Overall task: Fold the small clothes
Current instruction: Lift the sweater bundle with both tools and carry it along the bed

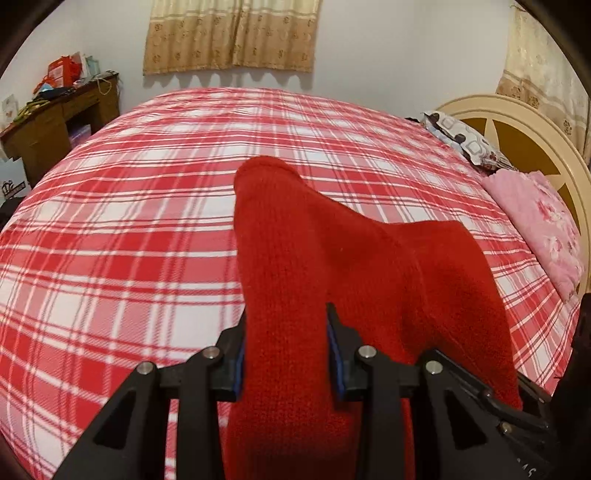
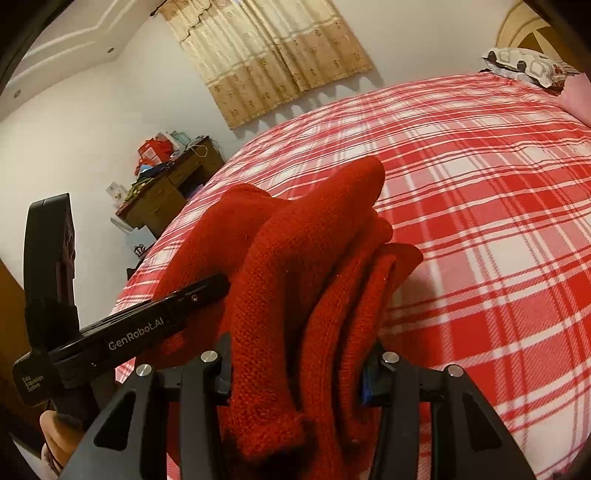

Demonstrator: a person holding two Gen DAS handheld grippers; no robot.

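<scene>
A red knitted garment point(image 1: 332, 266) is lifted above the red-and-white plaid bed point(image 1: 129, 221). My left gripper point(image 1: 286, 354) is shut on one bunched part of it, the blue pads pressing the knit from both sides. My right gripper point(image 2: 297, 369) is shut on a thicker, folded bundle of the same red garment point(image 2: 295, 266). In the right wrist view the left gripper's black body point(image 2: 147, 325) reaches in from the left, close beside the cloth, with a hand point(image 2: 59, 432) below it.
A wooden desk point(image 1: 55, 122) piled with bags stands left of the bed. Pillows point(image 1: 535, 221) and a cream headboard point(image 1: 517, 122) lie at the right. Beige curtains point(image 1: 229, 33) hang on the far wall. The plaid bedspread point(image 2: 480, 221) stretches out beyond the garment.
</scene>
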